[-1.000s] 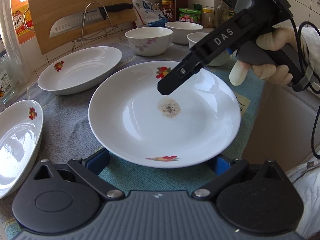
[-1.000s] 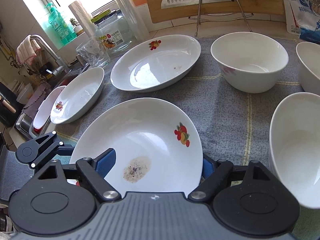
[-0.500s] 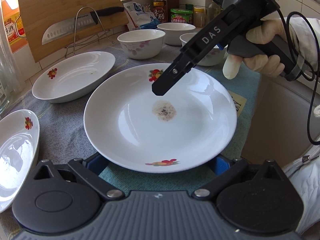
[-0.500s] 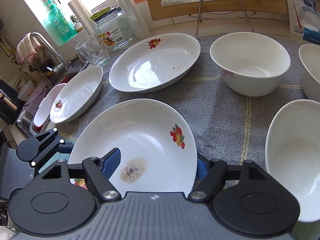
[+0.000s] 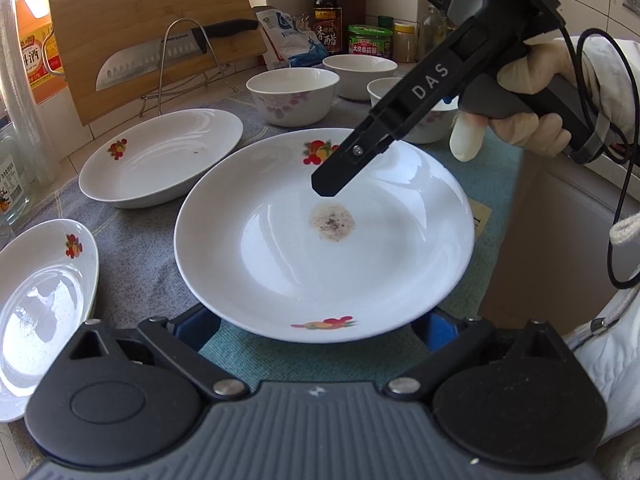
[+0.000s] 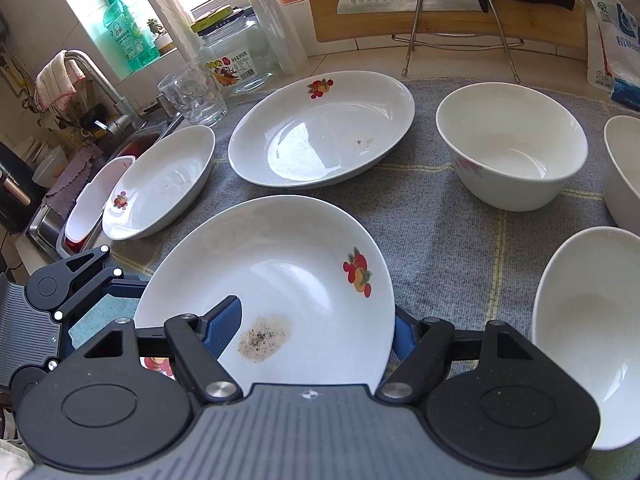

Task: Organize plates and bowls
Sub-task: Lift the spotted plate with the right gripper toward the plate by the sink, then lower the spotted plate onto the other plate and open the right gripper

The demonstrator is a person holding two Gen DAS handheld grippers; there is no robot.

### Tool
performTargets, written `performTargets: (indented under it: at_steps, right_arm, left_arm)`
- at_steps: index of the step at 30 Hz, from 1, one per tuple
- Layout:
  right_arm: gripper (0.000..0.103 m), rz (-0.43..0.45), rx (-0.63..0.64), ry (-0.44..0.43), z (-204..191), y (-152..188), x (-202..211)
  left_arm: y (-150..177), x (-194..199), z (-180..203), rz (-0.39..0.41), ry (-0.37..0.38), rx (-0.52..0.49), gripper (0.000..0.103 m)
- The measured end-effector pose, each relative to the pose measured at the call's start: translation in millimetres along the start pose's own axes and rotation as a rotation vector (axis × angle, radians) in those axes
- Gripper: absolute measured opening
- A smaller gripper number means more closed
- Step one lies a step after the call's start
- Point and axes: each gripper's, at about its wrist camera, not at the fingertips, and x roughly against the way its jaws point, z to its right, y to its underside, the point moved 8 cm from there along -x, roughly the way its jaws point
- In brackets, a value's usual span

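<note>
Between the fingers of my left gripper (image 5: pixel 318 330) sits the near rim of the stained plate (image 5: pixel 280 248). The jaws stand wide and have just been closing a little. Both blue pads lie low, either side of the rim, and grip nothing.

Over the plate's far side, my gloved hand (image 5: pixel 532 120) holds the right gripper (image 5: pixel 332 184) pointing steeply down. Its jaws have just been closing to about half-way. From its own camera, one pad lies over the plate's inside beside the stain (image 6: pixel 264 338), and the other is hidden behind the plate's edge, so the edge runs between them. I cannot tell whether the pads press on it.

The plate lies at the near edge of the grey cloth (image 5: pixel 132 240). A small plate (image 5: pixel 36 300) sits to its left, apart from it. Behind and to the left lies a second plate (image 5: pixel 160 160), with a speck of dirt in it.

Further back stand three bowls: one (image 5: pixel 294 96) beyond the stained plate, another (image 5: pixel 360 72) behind that, and a third (image 5: pixel 436 128) partly hidden by the right gripper.

At the back, a knife (image 5: pixel 160 58) rests on a wire rack (image 5: pixel 160 80) against a wooden board (image 5: pixel 140 16). A dark bottle (image 5: pixel 327 20) stands by the wall. Off the cloth's left corner are a glass (image 6: pixel 192 92), a jar (image 6: pixel 236 56) and the sink (image 6: pixel 48 224).
</note>
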Motion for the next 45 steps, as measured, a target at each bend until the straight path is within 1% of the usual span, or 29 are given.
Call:
performTargets:
  at_steps: [8, 16, 22, 31, 39, 45]
  right_arm:
    - [0.081, 0.009, 0.054, -0.005, -22.8, -15.8, 0.7]
    - [0.081, 0.023, 0.1, -0.019, -53.7, -43.8, -13.2]
    - [0.081, 0.028, 0.138, -0.043, -80.2, -68.5, -33.4]
    - [0.081, 0.002, 0.193, -0.078, -117.7, -97.4, -75.6]
    - [0.081, -0.038, 0.238, -0.096, -139.6, -110.9, -106.5]
    - [0.081, -0.062, 0.248, -0.098, -145.7, -115.3, -121.6]
  left_arm:
    - [-0.1, 18.9, -16.1, 0.022, -0.019, 0.014, 0.1]
    - [2.3, 41.9, -48.2, 0.042, -0.056, 0.036, 0.1]
    - [7.7, 59.9, -79.1, 0.047, -0.092, 0.06, 0.1]
    - [26.5, 74.4, -123.1, 0.046, -0.148, 0.108, 0.1]
    - [43.8, 81.3, -147.6, 0.039, -0.183, 0.165, 0.1]
    - [51.0, 82.9, -158.6, 0.036, -0.191, 0.195, 0.1]
